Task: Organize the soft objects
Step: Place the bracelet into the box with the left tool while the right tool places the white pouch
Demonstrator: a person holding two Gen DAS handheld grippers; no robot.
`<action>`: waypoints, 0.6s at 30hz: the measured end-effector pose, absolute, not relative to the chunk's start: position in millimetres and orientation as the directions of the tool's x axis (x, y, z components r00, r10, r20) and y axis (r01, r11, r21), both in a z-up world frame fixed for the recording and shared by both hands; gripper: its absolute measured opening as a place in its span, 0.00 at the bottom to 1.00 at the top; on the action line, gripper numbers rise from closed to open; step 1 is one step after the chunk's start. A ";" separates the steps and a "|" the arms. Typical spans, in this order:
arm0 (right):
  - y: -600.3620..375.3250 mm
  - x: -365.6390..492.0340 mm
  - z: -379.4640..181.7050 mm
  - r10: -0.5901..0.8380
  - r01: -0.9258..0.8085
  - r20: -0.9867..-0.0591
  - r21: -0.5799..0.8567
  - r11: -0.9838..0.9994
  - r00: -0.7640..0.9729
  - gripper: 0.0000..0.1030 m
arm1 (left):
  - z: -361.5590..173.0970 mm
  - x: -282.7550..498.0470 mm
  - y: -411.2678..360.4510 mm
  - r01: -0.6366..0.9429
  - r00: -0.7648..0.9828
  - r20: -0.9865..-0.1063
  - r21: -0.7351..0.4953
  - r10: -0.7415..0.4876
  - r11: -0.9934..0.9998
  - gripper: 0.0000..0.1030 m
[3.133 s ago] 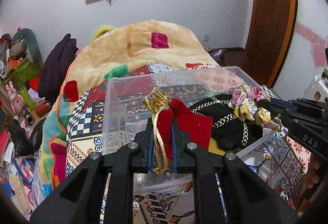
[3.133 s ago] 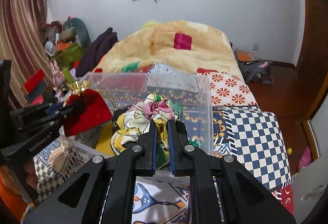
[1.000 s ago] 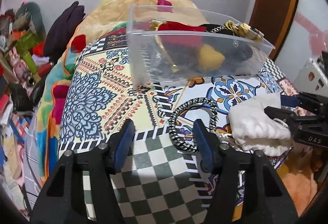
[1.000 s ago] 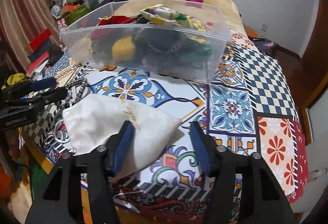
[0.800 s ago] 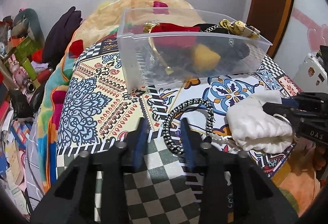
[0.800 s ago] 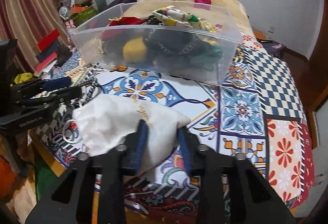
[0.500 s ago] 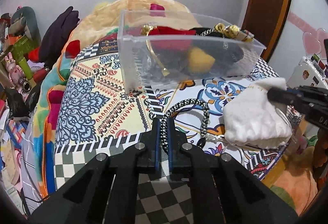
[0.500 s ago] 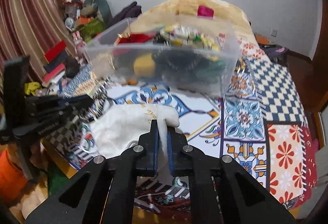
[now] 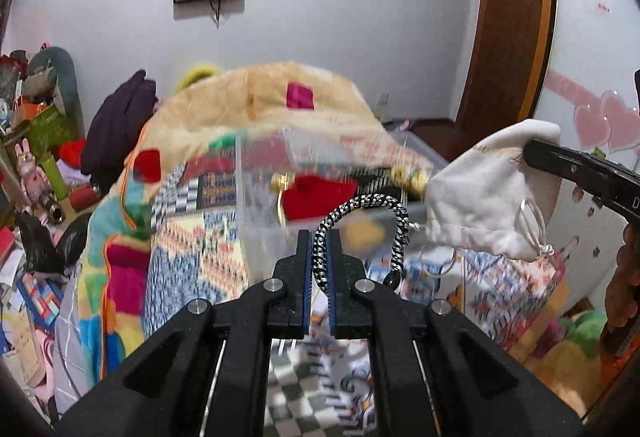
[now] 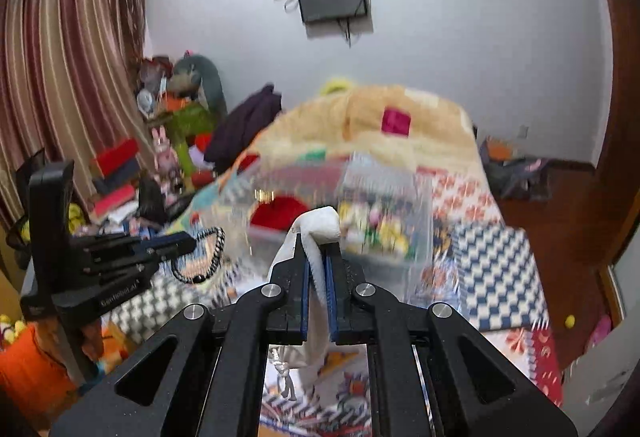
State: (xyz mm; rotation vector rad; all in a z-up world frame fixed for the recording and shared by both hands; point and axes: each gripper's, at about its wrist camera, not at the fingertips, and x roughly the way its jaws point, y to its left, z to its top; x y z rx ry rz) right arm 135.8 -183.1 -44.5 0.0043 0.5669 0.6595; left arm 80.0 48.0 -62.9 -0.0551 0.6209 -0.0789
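My left gripper point(image 9: 319, 249) is shut on a black-and-white braided cord loop point(image 9: 362, 211) and holds it in the air in front of the clear plastic bin point(image 9: 260, 205). My right gripper point(image 10: 319, 253) is shut on a white drawstring pouch point(image 10: 320, 227), which hangs below the fingers. The pouch point(image 9: 486, 197) also shows at the right of the left wrist view. The bin point(image 10: 384, 197) holds a red item point(image 9: 316, 193), a yellow item and patterned fabric point(image 10: 376, 223). The left gripper and cord point(image 10: 212, 241) show at the left of the right wrist view.
The bin stands on a patchwork bedspread point(image 10: 496, 261). A tan blanket heap point(image 9: 280, 105) lies behind it. Cluttered toys and boxes point(image 10: 172, 125) stand at the left by a curtain. A wooden door point(image 9: 508, 37) is at the right.
Both grippers have lifted off the bedspread: the left raised the cord loop, the right raised the white pouch. Both now sit higher and closer to the bin.
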 end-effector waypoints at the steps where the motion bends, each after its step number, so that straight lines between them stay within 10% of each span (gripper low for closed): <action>1: -182.2 137.8 -38.7 0.582 -0.578 -0.483 0.176 0.797 0.654 0.06 | -58.6 83.0 48.6 0.054 0.816 -0.571 -0.079 -0.090 0.995 0.05; 18: -132.8 192.8 -46.9 0.543 -0.565 -0.486 0.117 0.817 0.684 0.06 | -78.3 163.8 56.0 -0.046 0.782 -0.624 -0.079 -0.014 0.996 0.05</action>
